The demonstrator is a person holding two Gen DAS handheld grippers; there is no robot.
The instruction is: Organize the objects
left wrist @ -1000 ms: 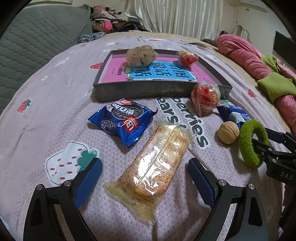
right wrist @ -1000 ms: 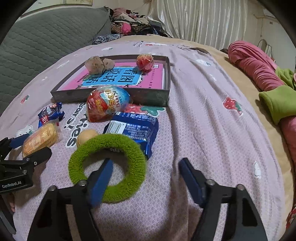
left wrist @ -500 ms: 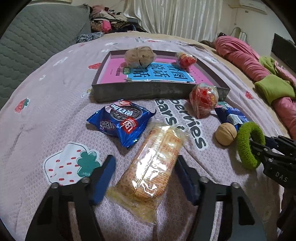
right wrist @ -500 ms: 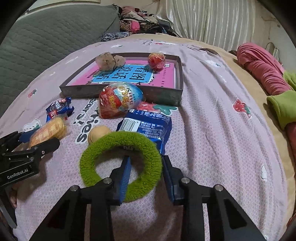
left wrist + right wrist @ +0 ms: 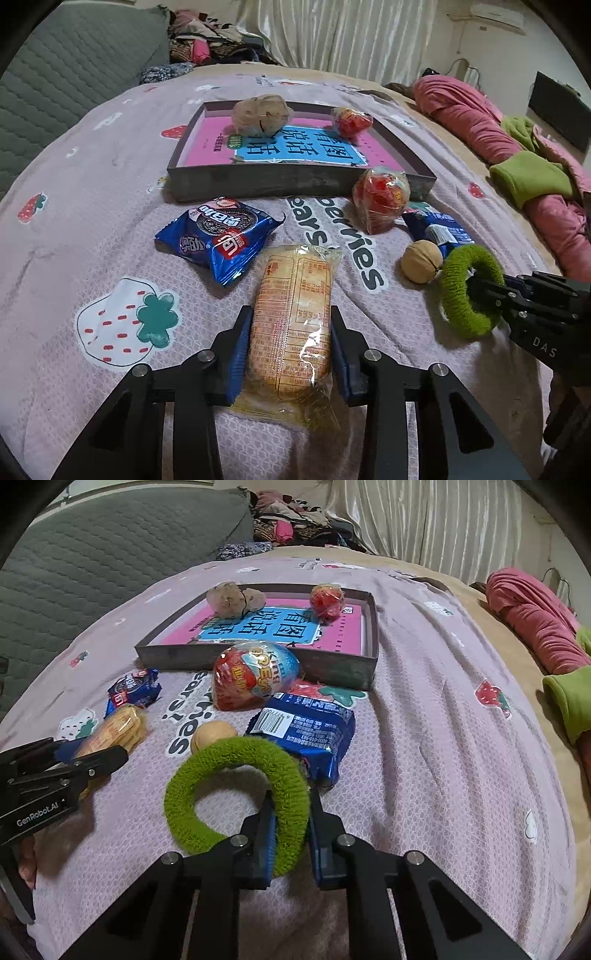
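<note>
A: Left gripper (image 5: 291, 350) has just closed onto the biscuit packet (image 5: 293, 314) lying on the bedspread (image 5: 74, 229); right gripper (image 5: 291, 830) pinches the green ring (image 5: 236, 794).

B: Risks: slick film slipping (crumbs too); ring snagging the blue packet (image 5: 310, 734) before the tray (image 5: 332, 668).

Colours on the pink strawberry bedspread (image 5: 92, 229)

A green fuzzy ring (image 5: 236, 801), a blue biscuit packet (image 5: 218, 240), a yellow-orange snack pack (image 5: 291, 317), a red-and-blue wrapped egg (image 5: 255, 675), a tan walnut (image 5: 421, 266); the grey tray (image 5: 258, 181) holds a pink-and-blue book (image 5: 295, 147).
</note>
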